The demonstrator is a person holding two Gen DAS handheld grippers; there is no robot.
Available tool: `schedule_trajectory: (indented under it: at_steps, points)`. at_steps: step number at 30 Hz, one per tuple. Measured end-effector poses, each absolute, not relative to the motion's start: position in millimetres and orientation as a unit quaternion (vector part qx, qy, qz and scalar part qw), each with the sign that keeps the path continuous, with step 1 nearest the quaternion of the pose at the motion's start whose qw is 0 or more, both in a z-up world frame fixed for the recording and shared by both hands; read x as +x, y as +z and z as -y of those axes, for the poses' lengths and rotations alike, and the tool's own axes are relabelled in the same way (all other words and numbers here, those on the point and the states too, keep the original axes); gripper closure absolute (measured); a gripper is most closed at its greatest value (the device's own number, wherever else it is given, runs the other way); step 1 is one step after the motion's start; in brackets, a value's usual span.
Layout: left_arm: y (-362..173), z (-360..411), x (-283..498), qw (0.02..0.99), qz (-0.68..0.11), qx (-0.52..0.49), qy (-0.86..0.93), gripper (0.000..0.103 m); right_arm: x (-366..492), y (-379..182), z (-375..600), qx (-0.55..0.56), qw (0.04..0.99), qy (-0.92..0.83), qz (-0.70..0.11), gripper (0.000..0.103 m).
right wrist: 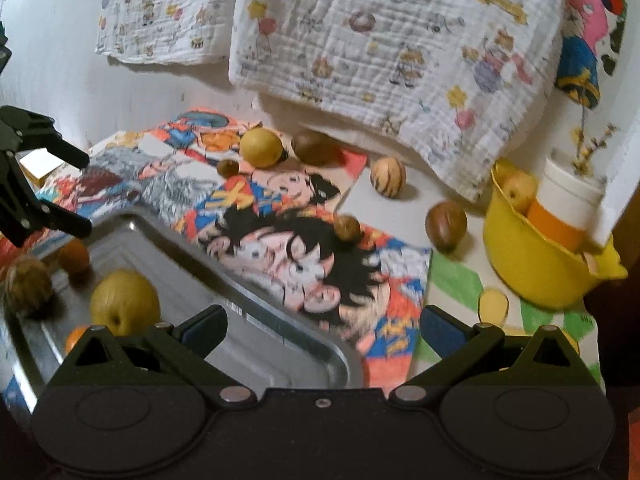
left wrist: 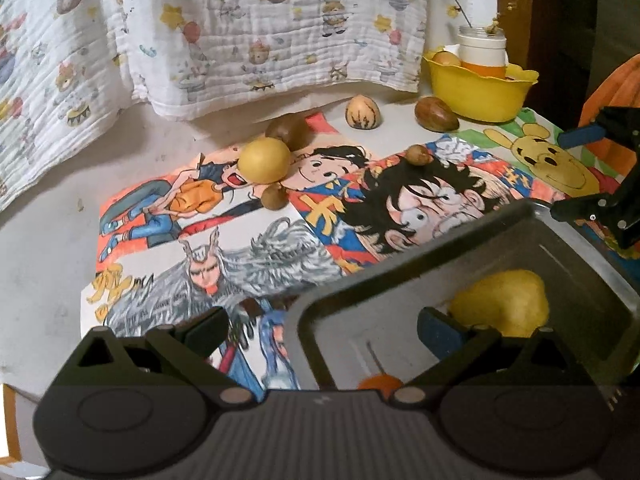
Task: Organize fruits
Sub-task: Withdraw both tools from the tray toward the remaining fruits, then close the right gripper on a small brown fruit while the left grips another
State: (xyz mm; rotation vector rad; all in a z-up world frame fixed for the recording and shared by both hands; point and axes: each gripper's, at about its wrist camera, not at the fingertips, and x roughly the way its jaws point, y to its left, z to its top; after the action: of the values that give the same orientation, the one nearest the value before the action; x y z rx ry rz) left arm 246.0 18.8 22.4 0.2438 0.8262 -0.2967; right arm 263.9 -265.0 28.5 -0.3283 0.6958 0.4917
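A metal tray [right wrist: 280, 336] lies on the cartoon mat and holds a yellow pear [right wrist: 125, 304], a brown fruit [right wrist: 28, 286] and small orange fruits [right wrist: 74, 255]. In the left wrist view the tray [left wrist: 460, 224] shows the pear [left wrist: 500, 300]. Loose on the table are a yellow round fruit [left wrist: 264, 160], a dark brown fruit [left wrist: 286, 130], a striped fruit [left wrist: 363, 113], a brown fruit [left wrist: 436, 114] and two small brown fruits [left wrist: 274, 197]. My left gripper [left wrist: 324, 328] is open and empty over the tray's left rim. My right gripper [right wrist: 324, 328] is open and empty over the tray's near corner.
A yellow bowl [right wrist: 536, 268] at the right holds a white and orange jar [right wrist: 568, 208] and a fruit [right wrist: 518, 192]. Printed cloths [right wrist: 380, 40] hang at the back. The right gripper shows in the left wrist view [left wrist: 576, 172], at the tray's far right.
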Motion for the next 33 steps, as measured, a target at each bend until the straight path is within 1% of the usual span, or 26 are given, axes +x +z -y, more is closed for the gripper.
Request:
schedule_trajectory:
  at_steps: [5,12,19,22,28,33]
  points:
    - [16.2,-21.7,268.5,0.899,-0.400,0.116,-0.137,0.000,286.3,29.4,251.0,-0.148,0.901,0.235,-0.333,0.001]
    - [8.9,-22.7,292.4,0.903,-0.393,0.112,-0.133,0.000,317.5,25.5,232.0,-0.112,0.900,0.233,-0.351,0.001]
    - [4.5,-25.2,317.1,0.910,-0.386,0.089,-0.125,0.000,338.5,17.4,208.2,-0.108,0.898,0.232,-0.359,0.001]
    - [2.1,-24.8,327.7,0.914,-0.379,0.082,-0.118,0.000,352.8,9.7,198.6,-0.110,0.899,0.200,-0.374,0.001]
    - [-8.4,-23.1,348.4,0.919,-0.367,0.078,-0.117,0.000,377.3,-8.3,198.9,-0.080,0.900,0.169,-0.393,0.004]
    - [-19.8,-31.0,366.2,0.918,-0.377,0.057,-0.111,0.000,385.5,-20.8,200.1,-0.073,0.900,0.165,-0.398,0.011]
